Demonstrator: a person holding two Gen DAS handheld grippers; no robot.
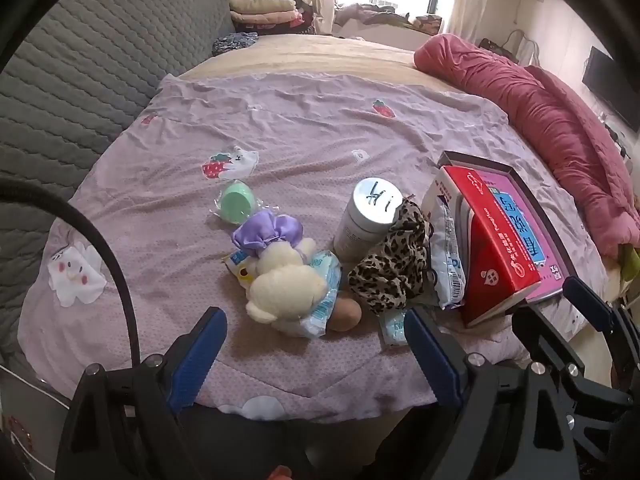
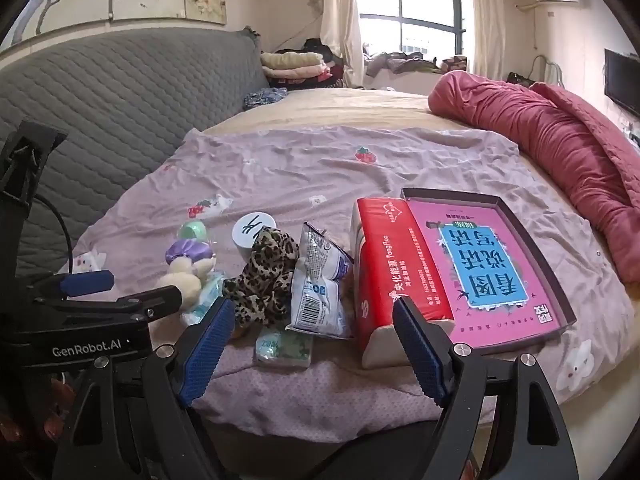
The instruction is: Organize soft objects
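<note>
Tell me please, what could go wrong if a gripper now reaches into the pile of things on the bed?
1. The white bottle stands upright on soft bedding, against the leopard-print cloth; pulling the cloth could tip it.
2. The plush toy lies on plastic packets, so a grab might take a packet too.
3. The red tissue pack leans on the pink box and may slide.

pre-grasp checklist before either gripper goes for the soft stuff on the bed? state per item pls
1. Left gripper open, nothing between its jaws: ok.
2. Right gripper open, nothing between its jaws: ok.
3. Cream plush toy with purple bow reachable from above: ok.
4. Leopard-print fabric scrunchie free of neighbours: not ok, leans on the white cylindrical bottle.
5. Pink shallow box tray clear: not ok, red tissue pack overlaps its edge.
</note>
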